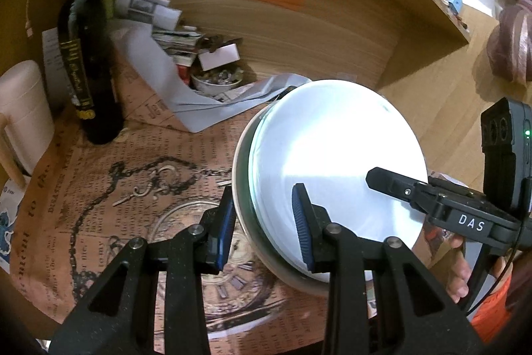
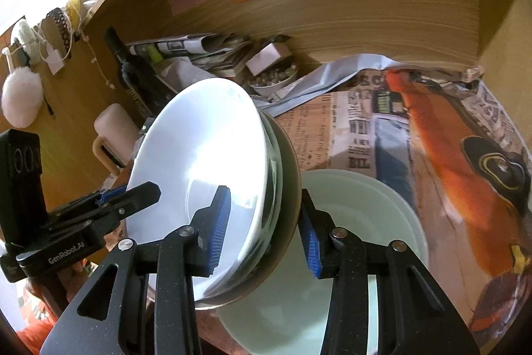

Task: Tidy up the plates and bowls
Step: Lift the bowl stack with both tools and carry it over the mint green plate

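Blue pads of my left gripper clamp one rim of the nested bowl stack, while my right gripper pinches the opposite rim. I judge 2 grips keep it steady, raised over the pale green plate on the newspaper-covered table.

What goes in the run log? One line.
left tongs: gripping stacked bowls | right tongs: gripping opposite rim | stack: lifted, tilted | pale plates: beneath
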Available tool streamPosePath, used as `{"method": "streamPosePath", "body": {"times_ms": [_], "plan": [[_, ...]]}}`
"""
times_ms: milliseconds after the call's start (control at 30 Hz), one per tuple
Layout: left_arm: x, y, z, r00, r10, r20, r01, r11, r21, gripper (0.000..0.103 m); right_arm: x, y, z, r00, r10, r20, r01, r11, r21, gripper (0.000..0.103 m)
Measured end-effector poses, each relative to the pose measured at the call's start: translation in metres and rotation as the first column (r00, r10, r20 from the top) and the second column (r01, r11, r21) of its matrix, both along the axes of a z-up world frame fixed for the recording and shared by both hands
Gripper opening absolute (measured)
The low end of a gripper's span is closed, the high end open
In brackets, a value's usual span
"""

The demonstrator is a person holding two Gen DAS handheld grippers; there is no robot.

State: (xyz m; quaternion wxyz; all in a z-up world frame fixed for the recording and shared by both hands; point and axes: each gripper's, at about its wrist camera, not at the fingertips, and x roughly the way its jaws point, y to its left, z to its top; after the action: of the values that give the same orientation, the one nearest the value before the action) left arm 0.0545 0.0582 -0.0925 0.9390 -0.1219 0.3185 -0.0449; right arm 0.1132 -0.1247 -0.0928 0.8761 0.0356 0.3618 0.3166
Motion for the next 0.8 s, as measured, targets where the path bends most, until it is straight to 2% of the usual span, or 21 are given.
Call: {"method": "streamPosePath", "body": {"times_ms": [467, 800], "plan": [[0.02, -0.045, -0.009, 0.995, -0.096, -0.024, 0.096, 0.995, -0.006, 0.033, -0.007, -0.05, -0.002, 0.996, -0.093, -0.003, 0.093, 0.996, -0.004, 0.037], [0.029, -0.059, -0.02, 0.991, -0.126, -0.053, 0.126, 0.992, -0.008, 0.033, 0.002, -0.067, -0.015, 0.991, -0.127, -0.049, 0.127, 0.992, -0.008, 0.037]]}}
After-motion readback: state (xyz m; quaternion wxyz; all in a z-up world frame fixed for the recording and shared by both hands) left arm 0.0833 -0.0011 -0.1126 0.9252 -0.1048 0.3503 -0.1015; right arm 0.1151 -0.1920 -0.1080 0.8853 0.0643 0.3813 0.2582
